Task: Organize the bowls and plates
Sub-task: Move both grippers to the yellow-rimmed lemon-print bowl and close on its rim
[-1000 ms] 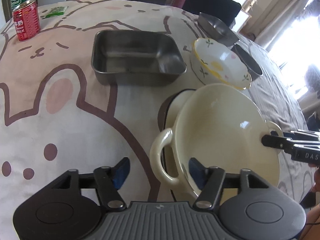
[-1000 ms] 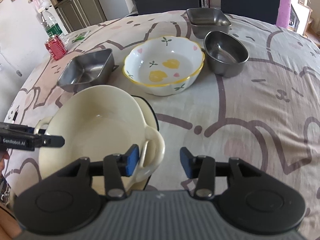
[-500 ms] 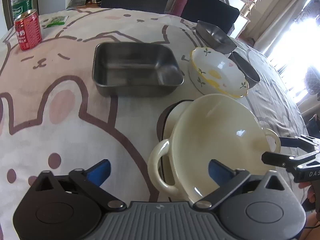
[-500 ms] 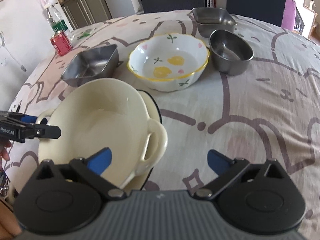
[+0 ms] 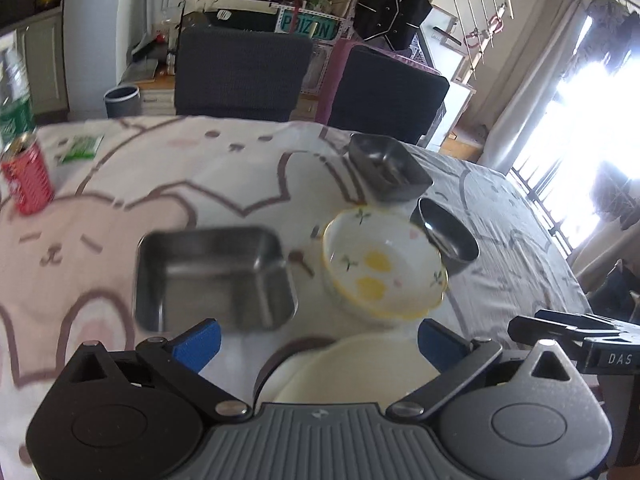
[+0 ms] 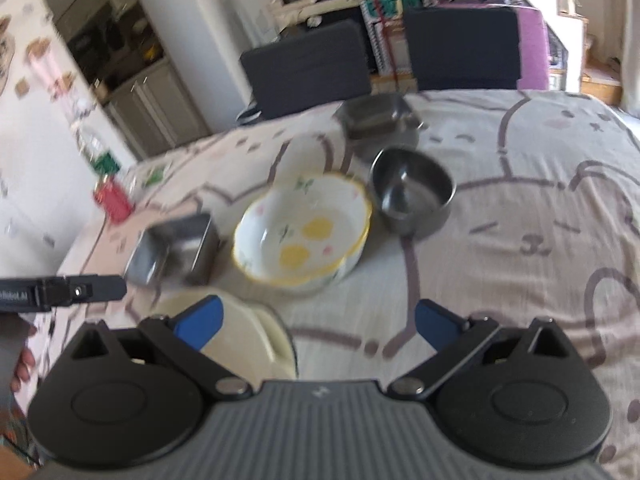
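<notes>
My left gripper [image 5: 318,342] and right gripper [image 6: 318,326] both stood fully spread, holding nothing. The cream bowl [image 5: 360,368] sat nearest me on a dark-rimmed plate [image 5: 276,360]. I judged it glazed ceramic: heavy, rigid, slippery, liable to chip; its side handles were the best place to grip. Beyond it stood the flowered bowl [image 5: 382,268], with the square steel tray [image 5: 214,276] beside it, a round steel bowl [image 5: 448,236] and a farther steel tray [image 5: 386,168]. All were empty.
</notes>
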Demonstrator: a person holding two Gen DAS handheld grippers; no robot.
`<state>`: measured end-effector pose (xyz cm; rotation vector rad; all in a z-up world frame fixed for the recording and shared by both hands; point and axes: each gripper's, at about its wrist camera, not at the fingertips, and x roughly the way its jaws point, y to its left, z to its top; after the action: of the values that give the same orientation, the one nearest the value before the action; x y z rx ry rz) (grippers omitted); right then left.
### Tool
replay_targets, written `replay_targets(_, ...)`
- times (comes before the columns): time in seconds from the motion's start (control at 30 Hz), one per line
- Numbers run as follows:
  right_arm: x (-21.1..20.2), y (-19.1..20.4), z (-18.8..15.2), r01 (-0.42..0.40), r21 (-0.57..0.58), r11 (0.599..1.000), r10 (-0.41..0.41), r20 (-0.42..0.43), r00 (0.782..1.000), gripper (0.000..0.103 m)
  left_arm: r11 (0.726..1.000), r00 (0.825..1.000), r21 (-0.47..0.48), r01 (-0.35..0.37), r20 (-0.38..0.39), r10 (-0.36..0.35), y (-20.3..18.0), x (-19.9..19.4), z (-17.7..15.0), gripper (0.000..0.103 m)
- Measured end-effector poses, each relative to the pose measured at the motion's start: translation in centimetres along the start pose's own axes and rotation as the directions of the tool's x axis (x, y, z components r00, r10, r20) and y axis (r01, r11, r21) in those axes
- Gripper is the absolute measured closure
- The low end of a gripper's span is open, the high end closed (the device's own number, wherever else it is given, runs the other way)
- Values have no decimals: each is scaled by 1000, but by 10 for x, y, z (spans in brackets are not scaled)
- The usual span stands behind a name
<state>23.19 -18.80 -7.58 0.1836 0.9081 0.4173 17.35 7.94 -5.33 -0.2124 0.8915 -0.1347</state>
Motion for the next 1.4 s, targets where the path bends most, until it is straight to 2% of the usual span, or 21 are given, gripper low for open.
replay_targets(0.33, 25, -29, 36, 76, 164, 984, -82, 30, 996, 0, 999, 999, -6, -46, 10, 46, -31, 47, 40, 0)
replay_targets(0.63, 65, -63, 48, 86, 383, 920, -85, -20, 996, 0, 985, 988, 81, -153, 0, 153, -40, 89, 55, 0)
replay_targets(0.73, 71, -68, 50, 100, 412, 906, -88, -49, 995, 2, 984, 988, 94, -151, -29, 154, -38, 100, 61, 0)
replay_targets(0.77, 75, -68, 51, 101, 415, 904, -84, -58, 995, 4, 985, 988, 92, -146, -30, 149, -36, 102, 62, 0)
replay_targets(0.83, 80, -66, 52, 89, 413, 906, -67, -69, 995, 26, 985, 990, 96, -143, -7, 144, -35, 105, 64, 0)
replay_targets(0.9, 87, -63, 53, 81, 406, 910, -48, -93, 995, 40, 982, 991, 131, -133, 11, 133, -36, 109, 65, 0)
replay_targets(0.97, 94, -58, 54, 82, 392, 916, -41, -113, 993, 45, 981, 993, 156, -114, -3, 116, -38, 113, 67, 0)
replay_targets(1.03, 99, -53, 55, 70, 374, 925, -26, -121, 992, 59, 985, 996, 157, -75, -40, 82, -37, 118, 69, 0)
replay_targets(1.1, 104, -48, 57, 57, 359, 932, -13, -125, 992, 67, 988, 997, 146, -47, -57, 56, -36, 121, 69, 2)
replay_targets(1.2, 107, -41, 56, 80, 338, 938, -39, -129, 991, 87, 991, 997, 133, -34, -63, 43, -33, 124, 70, 20)
replay_targets(1.27, 109, -37, 55, 109, 322, 940, -73, -124, 990, 90, 992, 996, 120, -30, -78, 40, -31, 126, 70, 34)
replay_targets(1.4, 114, -34, 53, 110, 314, 943, -67, -144, 987, 92, 993, 994, 114, -27, -101, 39, -26, 131, 70, 51)
